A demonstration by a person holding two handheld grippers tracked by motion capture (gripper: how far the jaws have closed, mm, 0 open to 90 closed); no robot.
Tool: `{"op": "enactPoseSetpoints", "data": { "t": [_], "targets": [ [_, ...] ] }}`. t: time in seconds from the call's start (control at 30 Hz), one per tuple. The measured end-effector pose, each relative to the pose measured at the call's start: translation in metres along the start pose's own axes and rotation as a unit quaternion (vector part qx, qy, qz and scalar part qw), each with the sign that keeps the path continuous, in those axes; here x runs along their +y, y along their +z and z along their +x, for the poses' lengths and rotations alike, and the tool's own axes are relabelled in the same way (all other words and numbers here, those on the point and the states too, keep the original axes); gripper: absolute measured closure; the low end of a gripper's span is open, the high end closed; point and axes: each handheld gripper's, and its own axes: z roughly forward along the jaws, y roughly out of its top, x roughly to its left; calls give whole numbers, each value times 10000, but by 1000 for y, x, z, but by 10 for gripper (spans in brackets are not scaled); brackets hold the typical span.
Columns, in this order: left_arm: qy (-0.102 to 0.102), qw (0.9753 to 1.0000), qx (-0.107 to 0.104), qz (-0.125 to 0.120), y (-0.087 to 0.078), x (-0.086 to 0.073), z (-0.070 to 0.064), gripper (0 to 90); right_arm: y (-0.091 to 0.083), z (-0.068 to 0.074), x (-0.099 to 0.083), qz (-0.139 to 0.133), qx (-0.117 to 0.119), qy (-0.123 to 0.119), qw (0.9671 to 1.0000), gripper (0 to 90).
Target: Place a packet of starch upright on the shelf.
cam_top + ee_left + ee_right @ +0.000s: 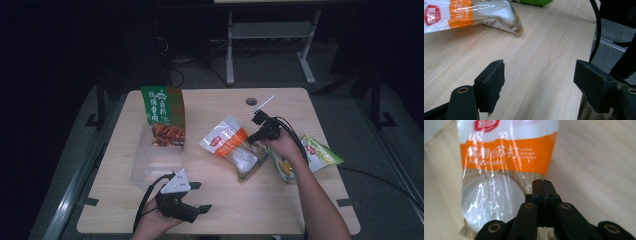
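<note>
One orange-and-white snack bag lies mid-table, its edge pinched between the closed jaws of the right gripper at its 3 o'clock. The left gripper, jaws wide and empty, sits at 7 o'clock of the bag.

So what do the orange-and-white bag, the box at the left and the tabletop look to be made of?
The orange-and-white bag looks like thin glossy plastic film: bright glare streaks and creases, and the right gripper is shut on its edge. The box seems to be clear, slightly frosted rigid plastic, since the table shows through it. The tabletop looks like pale wood-grain laminate or wood with a matte finish; which one is unclear.
</note>
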Motion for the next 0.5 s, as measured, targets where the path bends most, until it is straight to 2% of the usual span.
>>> {"op": "enactPoseSetpoints", "data": {
  "t": [0.13, 0.27, 0.33, 0.43, 0.5],
  "targets": [
    [-12, 10000, 4, 2, 0, 0, 1, 244, -3, 1, -8, -49, 135, -18, 9999, 857],
    [15, 10000, -13, 3, 2, 2, 2, 243, 3, -5, -4, -31, 249, 94, 9996, 647],
    [-23, 10000, -44, 16, 4, 3, 2, 243, 10, -7, 3, 1, 368, 298, 9989, 536],
    [22, 10000, -63, 45, 6, 3, 2, 243, 18, -8, 10, -77, 493, 363, 9981, 516],
    [8, 10000, -75, 39, 6, 3, 2, 243, 25, -7, 13, -17, 533, 336, 9980, 585]
  ]
}}
